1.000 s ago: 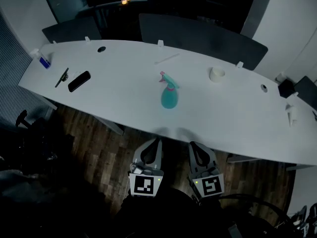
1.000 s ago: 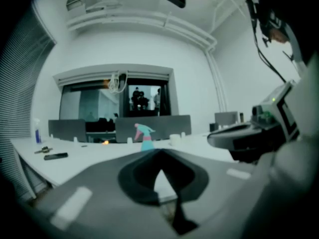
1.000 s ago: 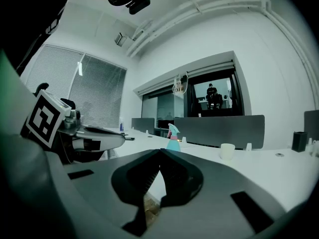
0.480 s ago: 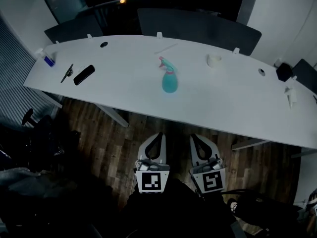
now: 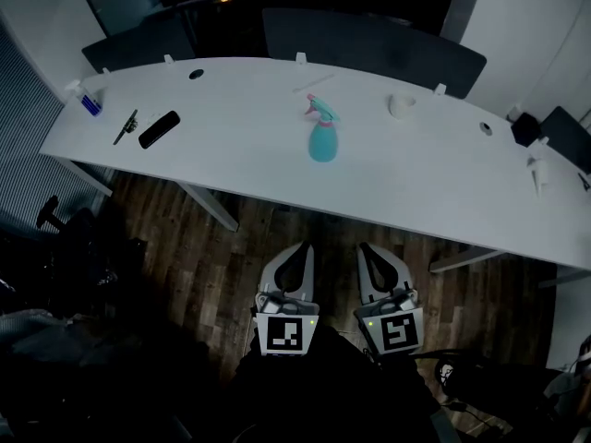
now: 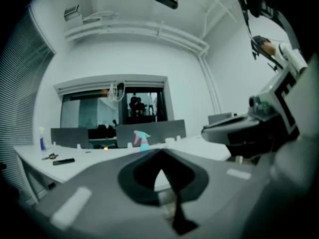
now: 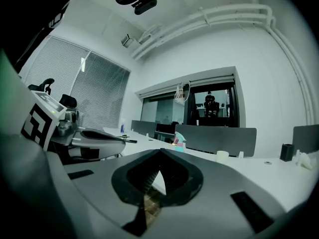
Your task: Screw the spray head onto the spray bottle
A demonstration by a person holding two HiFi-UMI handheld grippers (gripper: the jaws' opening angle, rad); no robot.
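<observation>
Standing upright near the middle of a long white table (image 5: 434, 169), the teal spray bottle (image 5: 322, 142) carries its pink spray head (image 5: 319, 110) on top; whether the head is screwed tight cannot be told. Nothing touches the bottle.

The left gripper (image 5: 304, 246) and the right gripper (image 5: 363, 247) hang side by side over the wooden floor (image 5: 199, 257), on the near side of the table and well apart from the bottle. Each gripper's own view shows its two jaws pressed together at the tips with nothing between them, so both are closed and empty. Both point toward the table, and the bottle shows small and far off beyond the closed tips in each of those views.

At the table's left end lie a black bar-shaped object (image 5: 159, 128) and a thin dark tool (image 5: 125, 127) just beside it, with a small bottle with a blue label (image 5: 89, 103) near the corner. To the right of the spray bottle, nearer the far edge, stands a small white cup (image 5: 401, 105). A white object (image 5: 537, 175) sits near the right end. Dark divider panels (image 5: 369, 44) run along the table's far side.
</observation>
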